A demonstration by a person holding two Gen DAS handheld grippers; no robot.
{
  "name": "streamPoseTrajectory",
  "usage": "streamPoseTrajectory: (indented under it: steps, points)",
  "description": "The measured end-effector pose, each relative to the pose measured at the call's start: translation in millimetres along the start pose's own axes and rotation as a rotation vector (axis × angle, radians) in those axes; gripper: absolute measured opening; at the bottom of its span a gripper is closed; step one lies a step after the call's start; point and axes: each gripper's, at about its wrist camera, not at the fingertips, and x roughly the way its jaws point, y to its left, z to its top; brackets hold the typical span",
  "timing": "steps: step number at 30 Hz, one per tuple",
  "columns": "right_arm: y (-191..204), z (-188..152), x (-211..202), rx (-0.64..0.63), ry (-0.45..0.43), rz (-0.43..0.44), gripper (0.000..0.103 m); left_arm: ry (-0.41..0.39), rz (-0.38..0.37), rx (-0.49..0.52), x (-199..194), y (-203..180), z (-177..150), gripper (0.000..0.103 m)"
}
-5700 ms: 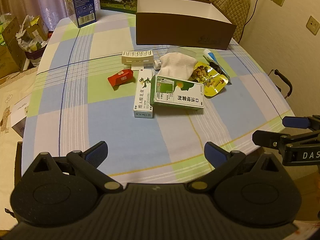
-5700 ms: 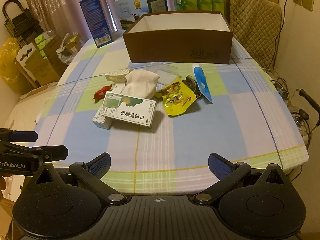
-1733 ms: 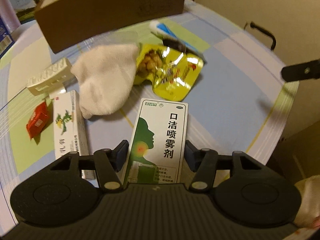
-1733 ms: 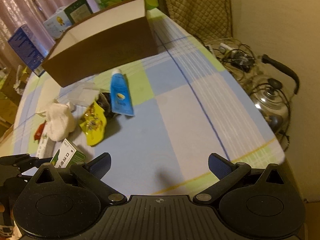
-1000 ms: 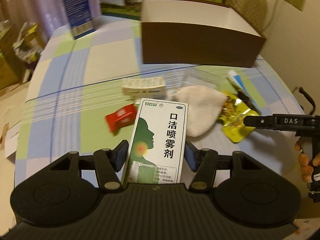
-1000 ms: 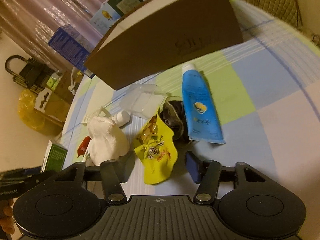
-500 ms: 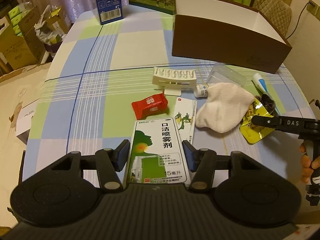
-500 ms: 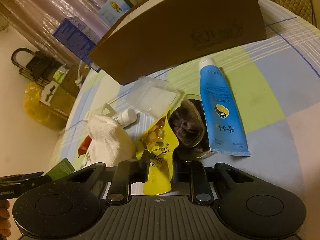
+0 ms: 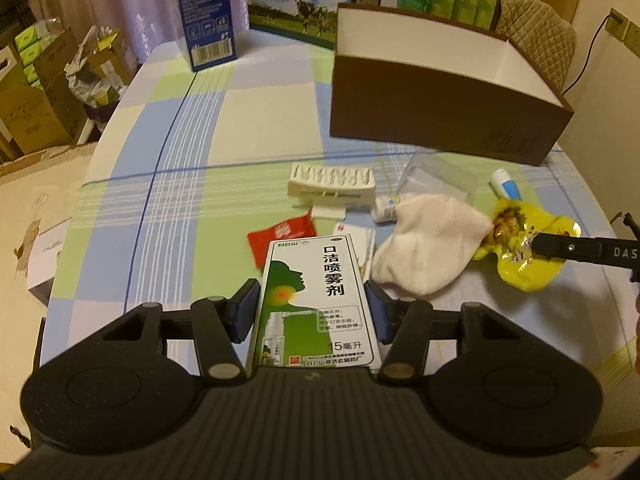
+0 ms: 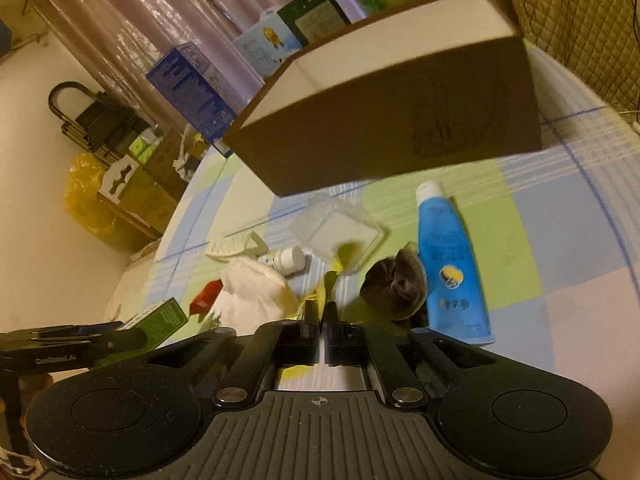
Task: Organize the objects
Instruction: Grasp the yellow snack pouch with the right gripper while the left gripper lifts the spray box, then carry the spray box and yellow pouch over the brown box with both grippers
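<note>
Spray box (image 9: 316,300) clamped in left gripper (image 9: 312,310), lower centre, long axis pointing ahead.
Brown box (image 9: 440,120) lies beyond, upper right; right gripper (image 10: 320,320), jaws pinched on yellow pouch (image 9: 524,248), sits nearer it above the counter (image 9: 200,184).

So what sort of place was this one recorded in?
Most likely a lived-in home, probably a dining room: a table under a checked tablecloth, a quilted chair cover behind it, curtains, and cartons and bags piled on the floor.
</note>
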Motion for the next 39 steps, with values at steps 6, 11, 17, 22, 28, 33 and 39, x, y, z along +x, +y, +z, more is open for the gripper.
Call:
streamPoseTrajectory:
  steps: [6, 11, 17, 22, 28, 33, 39]
  points:
    - [-4, 14, -12, 0.002, -0.009, -0.001, 0.000, -0.027, -0.006, 0.009, -2, -16, 12, 0.051]
    - [-6, 29, -27, -0.006, -0.037, 0.030, 0.000, -0.050, -0.006, 0.008, -5, -30, 23, 0.051]
    - [-13, 50, -40, -0.016, -0.059, 0.052, 0.000, -0.083, -0.003, 0.006, -6, -51, 40, 0.051]
    - [-20, 64, -51, -0.027, -0.075, 0.062, 0.000, -0.109, -0.010, 0.014, -4, -70, 54, 0.052]
    - [-29, 78, -62, -0.027, -0.102, 0.058, 0.000, -0.134, -0.033, 0.032, 0, -88, 70, 0.052]
    - [-29, 90, -66, -0.024, -0.125, 0.052, 0.000, -0.149, -0.054, 0.056, 5, -96, 87, 0.052]
    - [-24, 106, -66, 0.003, -0.163, 0.041, 0.000, -0.172, -0.086, 0.103, 11, -99, 114, 0.052]
